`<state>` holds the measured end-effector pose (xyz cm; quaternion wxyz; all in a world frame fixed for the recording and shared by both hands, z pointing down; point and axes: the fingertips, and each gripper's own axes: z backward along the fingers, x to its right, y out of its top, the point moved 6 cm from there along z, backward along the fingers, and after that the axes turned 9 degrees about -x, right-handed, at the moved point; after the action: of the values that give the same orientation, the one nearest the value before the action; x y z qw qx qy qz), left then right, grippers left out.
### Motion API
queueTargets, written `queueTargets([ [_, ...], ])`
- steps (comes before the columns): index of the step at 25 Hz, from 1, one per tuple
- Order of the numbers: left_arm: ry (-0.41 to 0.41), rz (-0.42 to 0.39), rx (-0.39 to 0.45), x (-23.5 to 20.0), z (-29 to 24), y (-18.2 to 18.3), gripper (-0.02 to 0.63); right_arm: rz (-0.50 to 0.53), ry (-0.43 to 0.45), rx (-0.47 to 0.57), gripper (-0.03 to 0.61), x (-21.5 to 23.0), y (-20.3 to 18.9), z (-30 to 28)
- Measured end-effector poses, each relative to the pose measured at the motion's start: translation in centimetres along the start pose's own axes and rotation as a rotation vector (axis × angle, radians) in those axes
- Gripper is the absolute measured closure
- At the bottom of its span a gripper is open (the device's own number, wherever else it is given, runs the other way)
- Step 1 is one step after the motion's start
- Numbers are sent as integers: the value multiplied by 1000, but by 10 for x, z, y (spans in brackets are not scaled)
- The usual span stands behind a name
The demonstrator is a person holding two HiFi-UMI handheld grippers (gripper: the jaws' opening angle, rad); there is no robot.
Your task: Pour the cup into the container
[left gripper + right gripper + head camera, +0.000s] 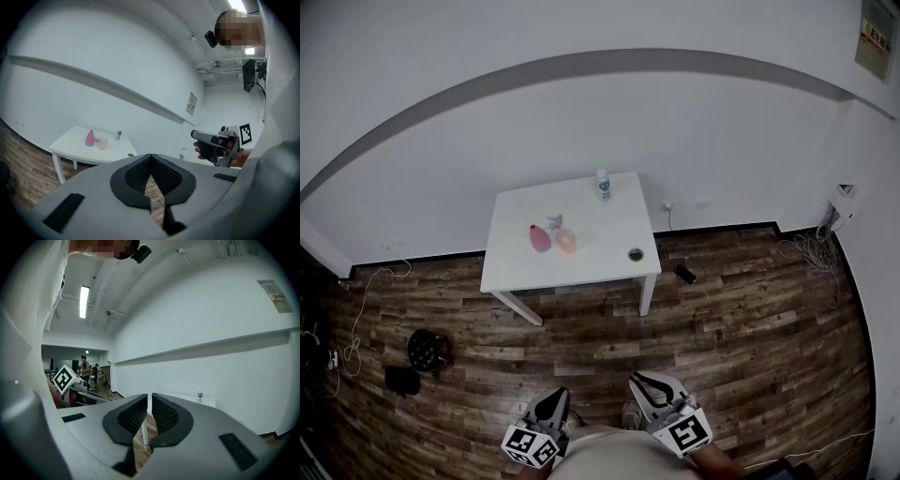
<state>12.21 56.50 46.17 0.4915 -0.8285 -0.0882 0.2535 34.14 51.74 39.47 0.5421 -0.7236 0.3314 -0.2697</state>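
Table (516, 267): one, white, on a wood floor against the wall. It lies at twelve o'clock from both grippers and well apart from them. Everything the task needs stands on it.

Grippers: two, held low at the person's body at the six o'clock edge of the head view.
- Left gripper (553, 397): pads pressed together at the tips, nothing between them.
- Right gripper (641, 382): pads drawn in to a thin slit, nothing between them.

Container (540, 238): one, pink and opaque with a narrowing top. It stands upright near the table's middle.

Cup (567, 241): one, pale pink and translucent. It stands upright just beside the container, at its three o'clock. Whether the two touch cannot be told.

Other things on the table:
- Small bottle (603, 184): one, at one o'clock from the cup, at the far edge.
- Dark round thing (636, 254): one, at four o'clock from the cup, near the front corner.
- Small bluish thing (552, 221): one, at eleven o'clock from the cup, too small to identify.

Judgement: the cup's long axis is vertical, so it calls for a level approach with spread jaws. The cup sits nearly straight ahead of the left gripper and to eleven o'clock of the right, so the left is slightly the nearer. Neither is within reach, and no step of the pour is yet begun.
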Motion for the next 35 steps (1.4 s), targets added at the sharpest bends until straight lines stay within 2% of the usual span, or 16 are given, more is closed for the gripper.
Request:
queueTargets([
  [20, 82, 28, 32, -5, -6, 6, 601, 26, 67, -9, 566, 19, 0, -19],
  [28, 89, 29, 24, -7, -13, 10, 601, 11, 57, -35, 566, 32, -4, -23],
  [35, 88, 35, 13, -10, -22, 12, 601, 10, 47, -17, 566, 42, -3, -27],
])
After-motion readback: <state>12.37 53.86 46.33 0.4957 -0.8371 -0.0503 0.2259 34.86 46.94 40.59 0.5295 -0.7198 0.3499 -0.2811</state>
